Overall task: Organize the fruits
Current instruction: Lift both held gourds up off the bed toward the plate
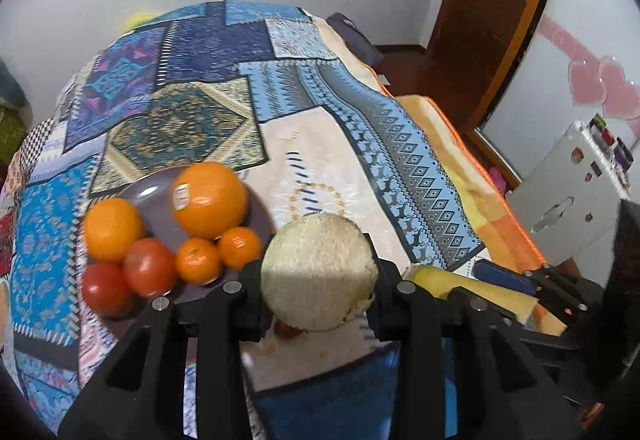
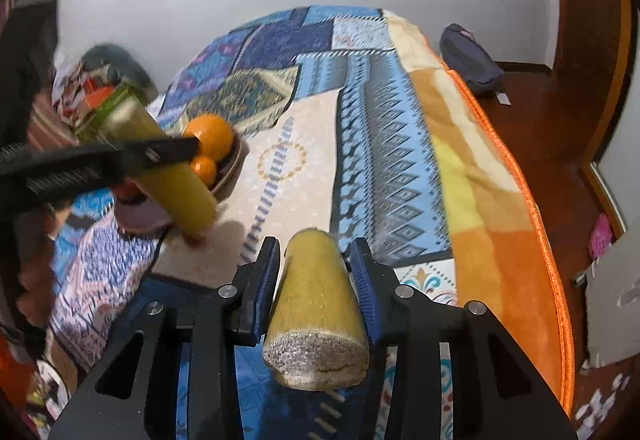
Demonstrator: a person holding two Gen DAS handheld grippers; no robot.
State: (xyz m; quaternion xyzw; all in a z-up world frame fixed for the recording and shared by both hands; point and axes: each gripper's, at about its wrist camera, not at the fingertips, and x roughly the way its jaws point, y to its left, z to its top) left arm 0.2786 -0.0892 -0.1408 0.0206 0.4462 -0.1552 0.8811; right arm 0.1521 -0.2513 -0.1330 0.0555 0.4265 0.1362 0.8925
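One patchwork blanket (image 1: 248, 88) covers the bed, beside a wooden door (image 1: 492, 0).

Your right gripper (image 2: 314, 276) clamps a yellow stalk (image 2: 316, 304).
Left gripper (image 2: 132, 160) holds another stalk (image 2: 180, 184) beside the bowl (image 2: 236, 164).

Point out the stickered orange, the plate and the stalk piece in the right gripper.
stickered orange (image 1: 210, 200), left wrist view, front skin.
plate (image 1: 140, 190), left wrist view, bare far rim.
stalk piece (image 2: 316, 288), right wrist view, yellow side.
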